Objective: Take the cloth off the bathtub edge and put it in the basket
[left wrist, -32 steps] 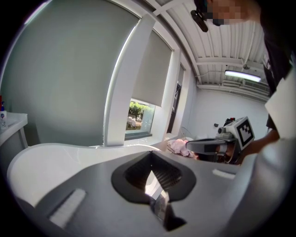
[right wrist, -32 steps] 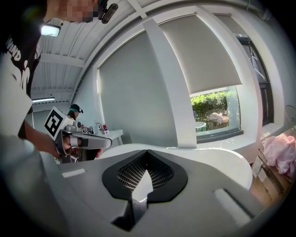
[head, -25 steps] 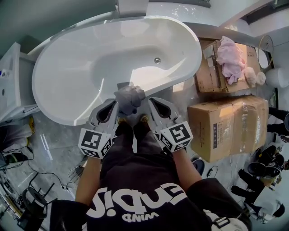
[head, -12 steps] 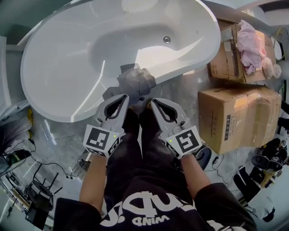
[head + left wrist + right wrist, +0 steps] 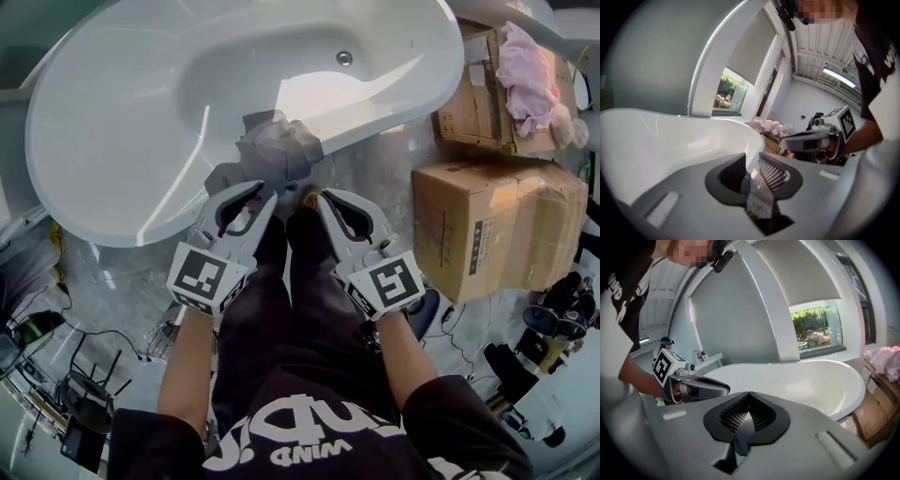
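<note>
A crumpled grey cloth (image 5: 277,150) is draped over the near rim of the white bathtub (image 5: 122,122). My left gripper (image 5: 265,199) points at the cloth's lower left edge, just short of it. Its jaws are opening, a narrow gap stands between them, and the left gripper view shows nothing in my left gripper (image 5: 752,161). My right gripper (image 5: 323,197) sits beside it, below the cloth's right side. In the right gripper view, the tips of my right gripper (image 5: 746,394) meet with nothing held. Neither gripper view shows the cloth.
A large cardboard box (image 5: 497,230) stands on the floor at the right. Behind it, a second box (image 5: 473,103) carries a pink cloth (image 5: 525,70). Cables and gear (image 5: 75,394) lie at the lower left. Shoes (image 5: 553,323) lie at the right.
The cloth flanked by both grippers a second ago now lies just beyond their tips. The tub has shifted in the head view.
</note>
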